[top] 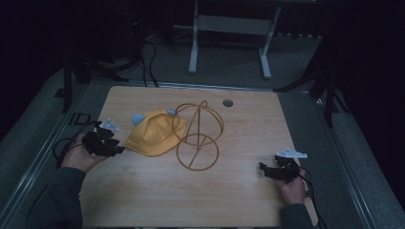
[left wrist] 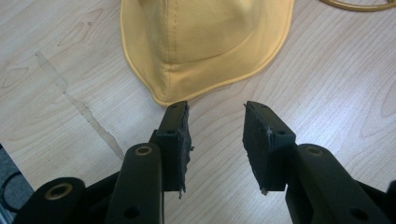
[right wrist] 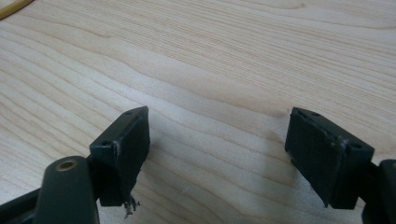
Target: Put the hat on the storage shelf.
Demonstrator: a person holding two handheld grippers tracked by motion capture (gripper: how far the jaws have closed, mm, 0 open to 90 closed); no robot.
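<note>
My left claw [top: 119, 149] sits low at the table's [top: 157, 200] left edge, jaws apart, tips just short of the yellow hat [top: 155, 133] (wire frame [top: 198, 136] beside it). Right claw [top: 263, 168] released, near right edge.

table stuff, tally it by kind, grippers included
hat: 1
wire stand: 1
grippers: 2, left and right, both open
total: 4
</note>
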